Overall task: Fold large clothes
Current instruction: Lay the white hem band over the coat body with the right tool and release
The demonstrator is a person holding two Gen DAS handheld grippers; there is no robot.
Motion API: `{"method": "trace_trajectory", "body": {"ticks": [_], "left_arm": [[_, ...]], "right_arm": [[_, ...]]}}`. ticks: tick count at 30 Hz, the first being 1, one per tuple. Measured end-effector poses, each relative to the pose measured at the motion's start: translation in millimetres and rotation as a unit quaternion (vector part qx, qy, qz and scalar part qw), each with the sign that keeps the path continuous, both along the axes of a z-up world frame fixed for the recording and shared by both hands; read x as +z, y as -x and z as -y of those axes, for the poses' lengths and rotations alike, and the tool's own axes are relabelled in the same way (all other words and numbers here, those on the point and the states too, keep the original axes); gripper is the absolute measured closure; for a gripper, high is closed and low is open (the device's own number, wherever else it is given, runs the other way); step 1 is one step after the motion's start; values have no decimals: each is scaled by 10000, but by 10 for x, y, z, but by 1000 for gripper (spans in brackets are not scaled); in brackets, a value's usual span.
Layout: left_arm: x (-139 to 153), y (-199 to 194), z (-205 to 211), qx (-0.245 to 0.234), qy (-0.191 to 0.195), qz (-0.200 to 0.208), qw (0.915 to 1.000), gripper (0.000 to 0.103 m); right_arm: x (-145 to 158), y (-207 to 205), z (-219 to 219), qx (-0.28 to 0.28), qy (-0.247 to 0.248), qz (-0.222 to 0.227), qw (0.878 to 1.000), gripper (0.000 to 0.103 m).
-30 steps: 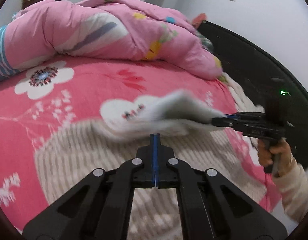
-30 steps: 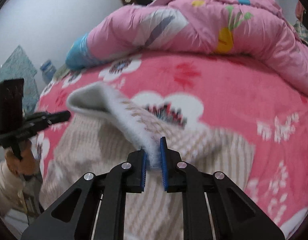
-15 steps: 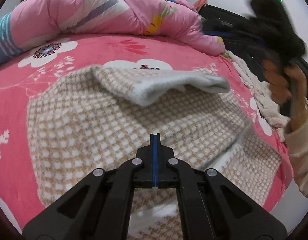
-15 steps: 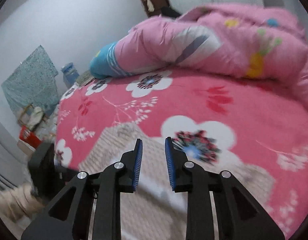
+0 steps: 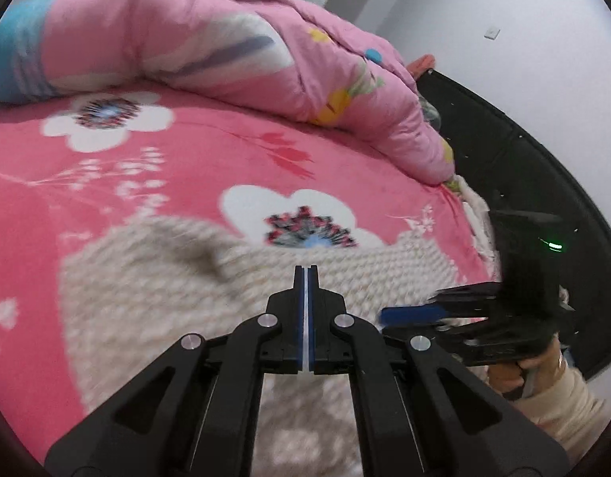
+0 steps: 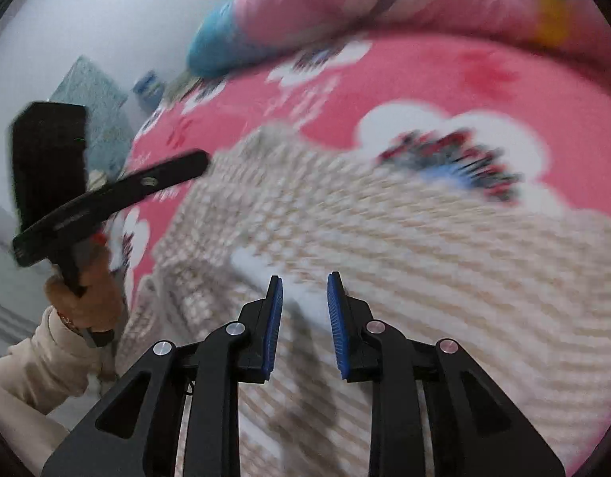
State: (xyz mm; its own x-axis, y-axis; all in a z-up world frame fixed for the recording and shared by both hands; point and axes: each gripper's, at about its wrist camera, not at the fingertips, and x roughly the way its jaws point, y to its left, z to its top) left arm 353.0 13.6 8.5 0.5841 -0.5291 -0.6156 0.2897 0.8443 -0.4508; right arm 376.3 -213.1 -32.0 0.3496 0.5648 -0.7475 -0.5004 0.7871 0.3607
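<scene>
My left tongs [image 5: 305, 274] are pressed fully together, pads meeting, nothing between them; they hover over the garment [image 5: 154, 302]. My right tongs [image 6: 304, 284] stand a little apart, and their jaws have just been opening. The garment shows in the gap between them, but the pads don't press on it. It is a beige-and-white checked knit lying spread on the bed [image 5: 67, 183], on the near side of the big white flower [image 5: 289, 206] printed on the pink sheet. Heavy blur, so I can't make out the folds. A pink quilt [image 5: 210, 59] is bunched on the far side of the flower, well apart from the garment. In the left view the right tongs [image 5: 408, 314] sit just right of mine, low over the garment's right edge; in the right view the left tongs [image 6: 198, 159] point in over its left corner, held by a hand [image 6: 87, 294] with a cream sleeve [image 6: 39, 365].
</scene>
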Motion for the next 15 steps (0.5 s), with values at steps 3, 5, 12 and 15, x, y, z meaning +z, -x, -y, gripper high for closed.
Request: {"method": "trace_trajectory", "body": {"ticks": [3, 5, 12, 15], "left_arm": [[-231, -315, 224, 17, -271, -296, 9992, 101], [-512, -470, 286, 220, -665, -721, 9949, 101], [-584, -329, 30, 376, -357, -821, 9953, 101], [-348, -154, 42, 378, -596, -305, 9970, 100]], "right_arm": [[77, -170, 250, -635, 225, 337, 9972, 79], [-82, -286, 323, -813, 666, 352, 9938, 79], [-261, -201, 702, -1145, 938, 39, 9890, 80], [20, -92, 721, -1248, 1081, 432, 9853, 79]]}}
